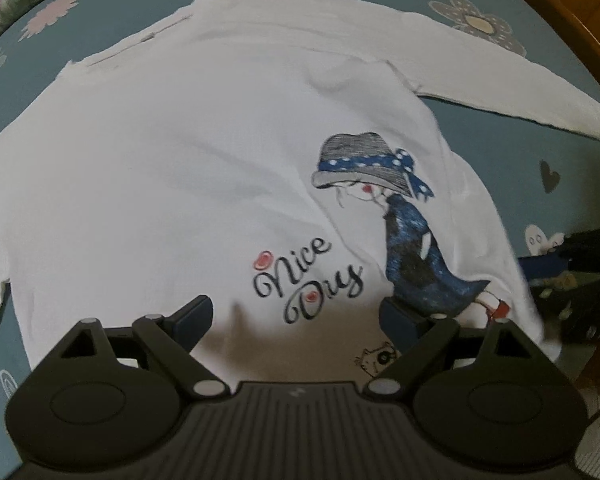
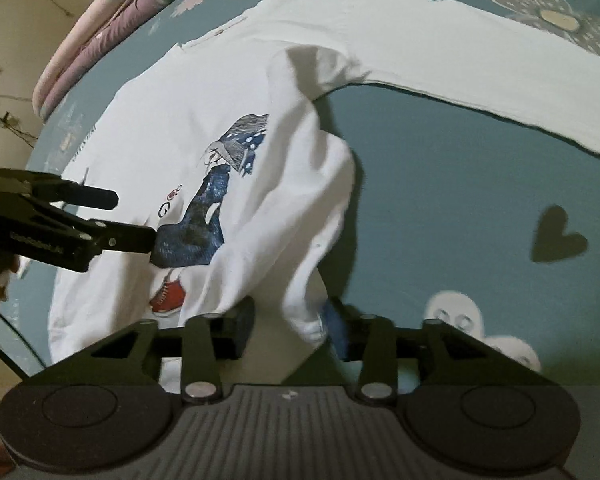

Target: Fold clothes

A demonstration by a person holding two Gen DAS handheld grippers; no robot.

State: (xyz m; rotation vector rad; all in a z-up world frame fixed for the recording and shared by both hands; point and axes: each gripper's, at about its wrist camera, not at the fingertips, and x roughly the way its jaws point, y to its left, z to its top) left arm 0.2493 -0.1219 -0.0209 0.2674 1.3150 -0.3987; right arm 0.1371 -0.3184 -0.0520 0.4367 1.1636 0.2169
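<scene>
Now the right gripper (image 2: 286,326) stands half open, a raised fold of the white shirt (image 1: 160,168) between its fingers, unpressed. Left gripper (image 1: 296,314) hovers wide above the shirt's print, on the teal bedsheet (image 2: 440,200).

A teal bedsheet (image 2: 440,184) printed with grey flowers and a dark heart (image 2: 558,236) covers the surface. A floral quilt (image 2: 112,20) lies along its far edge.

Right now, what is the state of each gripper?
Left gripper: open, holding nothing.
Right gripper: open, white shirt hem between its fingers.
</scene>
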